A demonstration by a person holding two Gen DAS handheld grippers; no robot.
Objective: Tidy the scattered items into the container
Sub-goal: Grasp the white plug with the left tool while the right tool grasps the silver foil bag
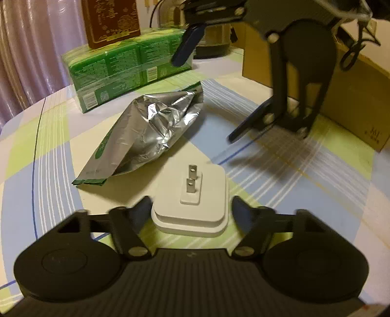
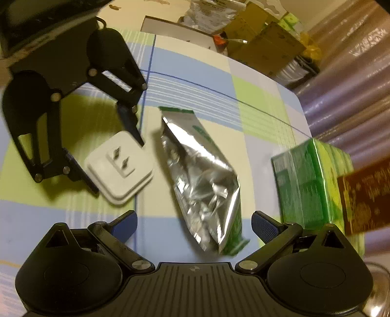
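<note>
Your left gripper (image 1: 191, 207) sits low over the worktop (image 1: 304, 175) with its two black fingers spread to either side of the white square plug adapter (image 1: 192, 204). From the right wrist view, one fingertip (image 2: 136, 136) rests at the adapter's (image 2: 119, 168) far corner and the other lies along its near side. Whether the pads are pressing on it I cannot tell. The adapter lies flat on the checked blue, green and cream cloth, its two metal prongs pointing up.

Your right gripper (image 2: 195, 226) is spread wide and holds nothing. It hangs above the crumpled silver foil pouch with green edging (image 2: 202, 180), whose near end lies between the blue-padded fingers (image 2: 264, 228). Contact there cannot be judged. The pouch (image 1: 146, 136) lies on its side just beside the adapter, apart from it.

Past the pouch stands a green shrink-wrapped multipack of tissue packets (image 1: 126, 65), with a dark red box with gold print (image 1: 112, 22) standing on top of it.

To the right of the left wrist view, a brown cardboard box (image 1: 353, 97) stands on the worktop behind your right gripper (image 1: 207, 85). Only its outer wall shows, so its contents cannot be seen. Both scattered items are outside it.
</note>
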